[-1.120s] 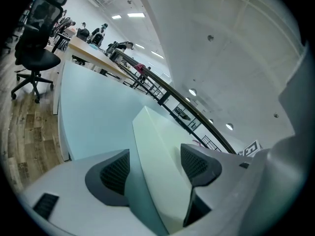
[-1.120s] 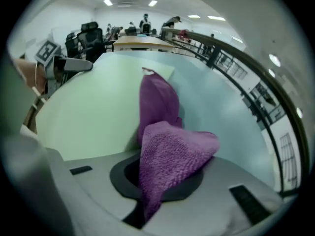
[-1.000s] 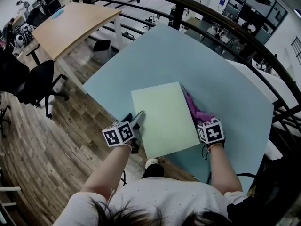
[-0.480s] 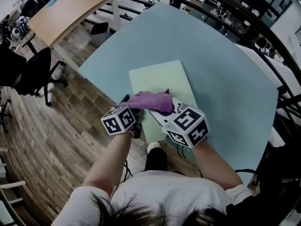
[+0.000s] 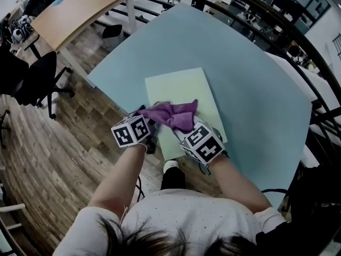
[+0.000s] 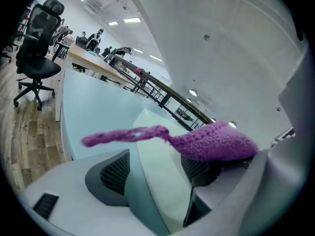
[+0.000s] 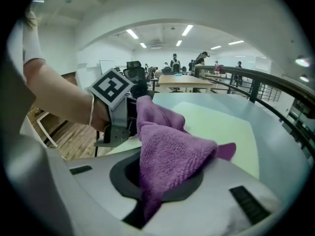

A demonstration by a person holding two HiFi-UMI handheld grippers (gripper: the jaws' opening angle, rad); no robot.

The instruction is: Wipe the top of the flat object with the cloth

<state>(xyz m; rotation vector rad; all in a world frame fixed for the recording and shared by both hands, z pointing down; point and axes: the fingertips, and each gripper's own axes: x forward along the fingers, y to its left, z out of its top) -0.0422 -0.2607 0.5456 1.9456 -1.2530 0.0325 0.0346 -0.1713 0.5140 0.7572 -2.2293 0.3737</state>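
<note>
Across the flat object (image 5: 184,87), the cloth (image 5: 173,114) lies crosswise.

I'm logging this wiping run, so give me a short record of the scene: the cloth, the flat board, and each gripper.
surface: pale green flat board on blue table
cloth: purple, bunched, over the board's near left part
right gripper: shut on the cloth
left gripper: jaws apart, at the board's left edge

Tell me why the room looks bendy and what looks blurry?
Left gripper view: wide lens curves the railing, and the purple cloth trails a smeared end. Right gripper view: dark round corners, cloth sharp. Head view: the table has bowed edges.
</note>
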